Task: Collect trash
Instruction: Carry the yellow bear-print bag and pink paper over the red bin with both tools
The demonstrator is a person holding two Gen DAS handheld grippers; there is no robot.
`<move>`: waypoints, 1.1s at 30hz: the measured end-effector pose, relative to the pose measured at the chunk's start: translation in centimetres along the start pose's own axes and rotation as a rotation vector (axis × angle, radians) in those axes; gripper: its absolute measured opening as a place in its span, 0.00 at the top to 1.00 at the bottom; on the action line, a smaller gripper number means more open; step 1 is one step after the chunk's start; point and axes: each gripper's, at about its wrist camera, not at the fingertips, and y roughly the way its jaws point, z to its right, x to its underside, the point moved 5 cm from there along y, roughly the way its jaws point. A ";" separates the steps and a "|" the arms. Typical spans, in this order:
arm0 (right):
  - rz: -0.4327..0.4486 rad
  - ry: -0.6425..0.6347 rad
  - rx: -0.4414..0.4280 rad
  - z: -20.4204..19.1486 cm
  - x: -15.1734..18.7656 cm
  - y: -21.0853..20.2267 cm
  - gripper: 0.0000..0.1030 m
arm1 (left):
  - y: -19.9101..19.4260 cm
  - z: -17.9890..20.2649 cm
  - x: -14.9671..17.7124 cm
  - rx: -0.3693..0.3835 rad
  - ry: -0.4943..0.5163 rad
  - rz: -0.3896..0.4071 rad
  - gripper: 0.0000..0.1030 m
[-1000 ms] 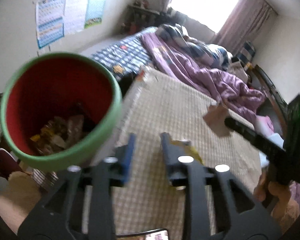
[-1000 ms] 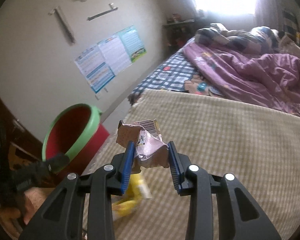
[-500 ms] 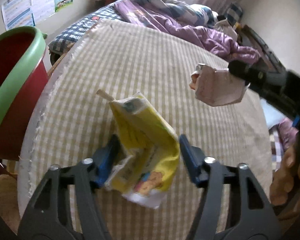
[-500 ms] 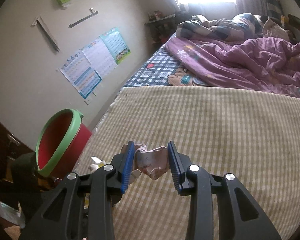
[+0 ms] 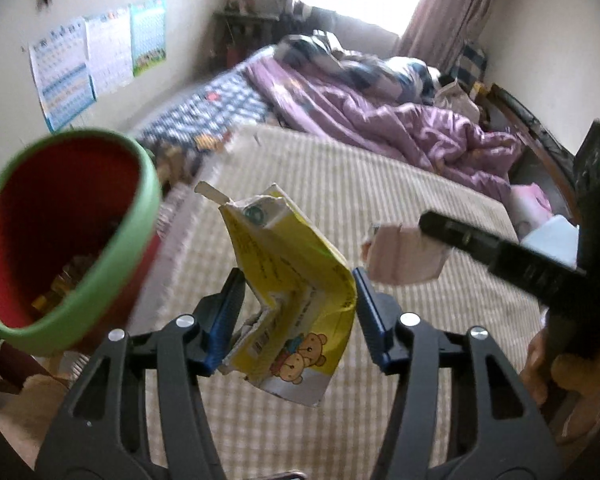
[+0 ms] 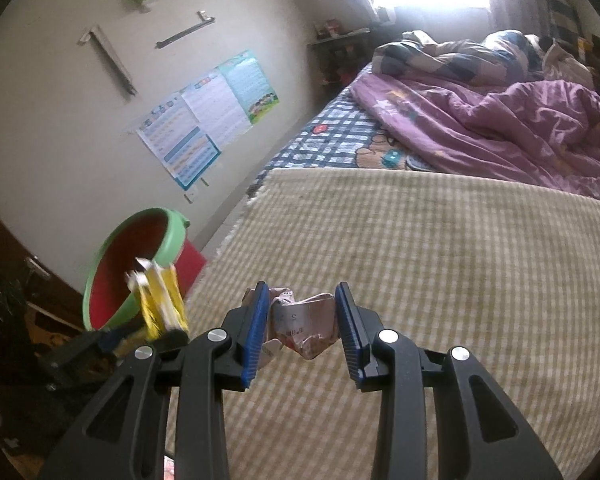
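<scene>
My left gripper is shut on a crumpled yellow carton with bear pictures and holds it in the air, just right of the red bin with a green rim. The bin holds some trash at its bottom. My right gripper is shut on a crumpled pink wrapper above the checked beige mat. The wrapper also shows in the left wrist view. In the right wrist view the yellow carton hangs in front of the bin.
The mat lies on a bed, with a purple duvet and a blue checked sheet behind it. Posters hang on the wall at left. The bin stands off the mat's left edge.
My left gripper has lifted the yellow carton off the mat and swung it left toward the bin. My right gripper still holds the pink wrapper and has shifted slightly.
</scene>
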 end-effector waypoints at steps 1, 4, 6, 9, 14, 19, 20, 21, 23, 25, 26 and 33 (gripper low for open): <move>-0.001 -0.006 -0.005 -0.3 -0.1 0.1 0.67 | -0.4 -0.2 -0.3 -0.006 -0.002 0.012 0.49; -0.002 -0.026 -0.023 -1.5 -0.3 0.3 0.67 | -1.7 -1.6 -1.1 -0.034 -0.018 0.053 0.49; 0.000 -0.040 -0.034 -2.2 -0.5 0.3 0.67 | -2.6 -3.2 -1.5 -0.063 -0.043 0.079 0.49; 0.001 -0.060 -0.051 -3.5 -0.7 0.4 0.67 | -3.5 -5.2 -1.9 -0.102 -0.082 0.098 0.49; -0.007 -0.092 -0.080 -5.3 -0.8 0.6 0.67 | -5.0 -8.6 -1.9 -0.171 -0.140 0.130 0.49; -0.009 -0.128 -0.107 -7.2 -1.1 1.1 0.67 | -5.5 -10.7 -1.9 -0.209 -0.178 0.140 0.49; -0.008 -0.136 -0.113 -7.7 -1.3 1.2 0.67 | -5.5 -11.0 -1.9 -0.212 -0.183 0.140 0.49; -0.007 -0.144 -0.119 -8.1 -1.5 1.3 0.67 | -5.5 -11.4 -1.8 -0.217 -0.191 0.139 0.49; -0.004 -0.159 -0.129 -8.9 -1.8 1.5 0.67 | -5.5 -11.8 -1.8 -0.223 -0.197 0.140 0.49; -0.002 -0.174 -0.139 -9.7 -2.1 1.8 0.67 | -5.6 -12.2 -1.7 -0.229 -0.202 0.141 0.49; -0.001 -0.181 -0.145 -10.1 -2.2 1.9 0.67 | -5.6 -12.5 -1.6 -0.233 -0.207 0.141 0.49; 0.003 -0.224 -0.173 -12.3 -3.0 3.0 0.67 | -5.3 -13.7 -1.5 -0.250 -0.237 0.132 0.49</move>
